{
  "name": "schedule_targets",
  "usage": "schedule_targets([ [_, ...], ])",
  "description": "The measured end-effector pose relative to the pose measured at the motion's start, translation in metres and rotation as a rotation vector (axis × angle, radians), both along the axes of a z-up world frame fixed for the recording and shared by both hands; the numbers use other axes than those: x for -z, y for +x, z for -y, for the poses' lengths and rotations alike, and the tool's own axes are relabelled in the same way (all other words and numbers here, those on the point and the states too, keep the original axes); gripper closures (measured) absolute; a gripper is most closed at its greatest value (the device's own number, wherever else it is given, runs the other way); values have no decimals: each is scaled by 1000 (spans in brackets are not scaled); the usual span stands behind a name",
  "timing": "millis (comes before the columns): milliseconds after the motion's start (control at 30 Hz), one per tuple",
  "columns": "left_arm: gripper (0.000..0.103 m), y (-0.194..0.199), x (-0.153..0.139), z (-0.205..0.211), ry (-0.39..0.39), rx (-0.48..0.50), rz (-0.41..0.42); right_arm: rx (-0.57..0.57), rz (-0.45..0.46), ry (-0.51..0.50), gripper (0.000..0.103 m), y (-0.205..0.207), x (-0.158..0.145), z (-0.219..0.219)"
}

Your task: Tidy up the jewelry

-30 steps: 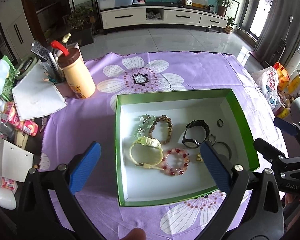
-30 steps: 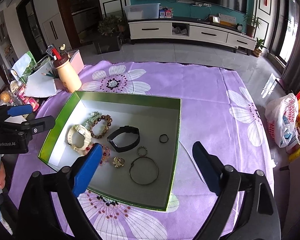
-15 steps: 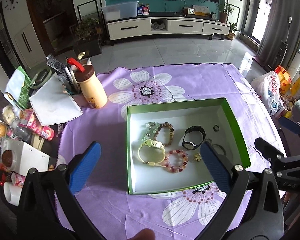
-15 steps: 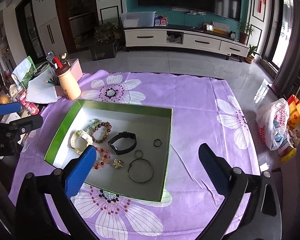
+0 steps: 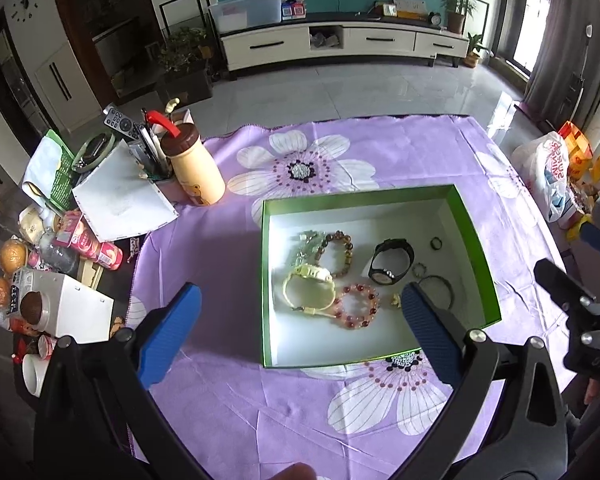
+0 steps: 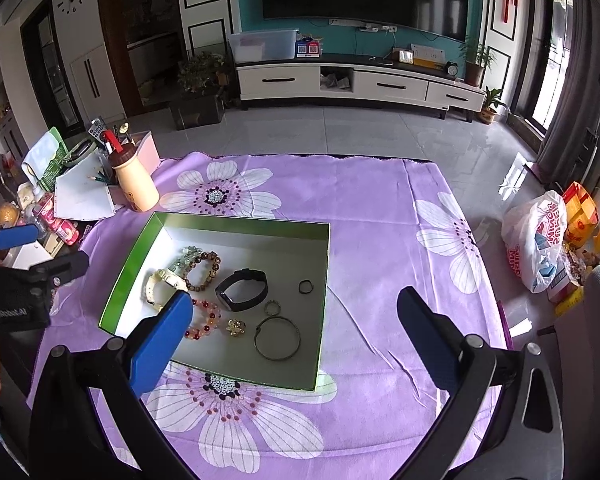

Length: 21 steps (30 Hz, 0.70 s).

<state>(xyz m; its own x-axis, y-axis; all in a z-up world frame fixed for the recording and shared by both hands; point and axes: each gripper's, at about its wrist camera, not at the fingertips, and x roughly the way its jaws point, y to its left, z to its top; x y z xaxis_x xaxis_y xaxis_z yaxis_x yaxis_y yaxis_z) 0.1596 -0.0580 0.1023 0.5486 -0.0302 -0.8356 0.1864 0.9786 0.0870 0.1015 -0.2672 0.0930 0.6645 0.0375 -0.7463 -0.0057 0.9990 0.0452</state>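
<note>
A green-rimmed white box sits on the purple flowered cloth. In it lie a cream watch, a brown bead bracelet, a red bead bracelet, a black watch, a metal bangle, a gold brooch, and small rings. My left gripper is open and empty, above the box's near-left side. My right gripper is open and empty, above the box's near-right corner.
A tan bottle with brown lid, a pen holder, papers and snack clutter crowd the table's left side. A plastic bag sits on the floor at right. The other gripper shows at each view's edge.
Both grippers have pulled back and risen from the box, so it looks smaller and farther. Both stay open and empty. The jewelry has not moved.
</note>
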Motion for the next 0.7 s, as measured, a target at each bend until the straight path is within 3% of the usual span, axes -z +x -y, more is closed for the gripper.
schedule_targets([
  [700,2,13,14,-4,38,-42,-35,-15,-42,20,1,13,10,-6],
])
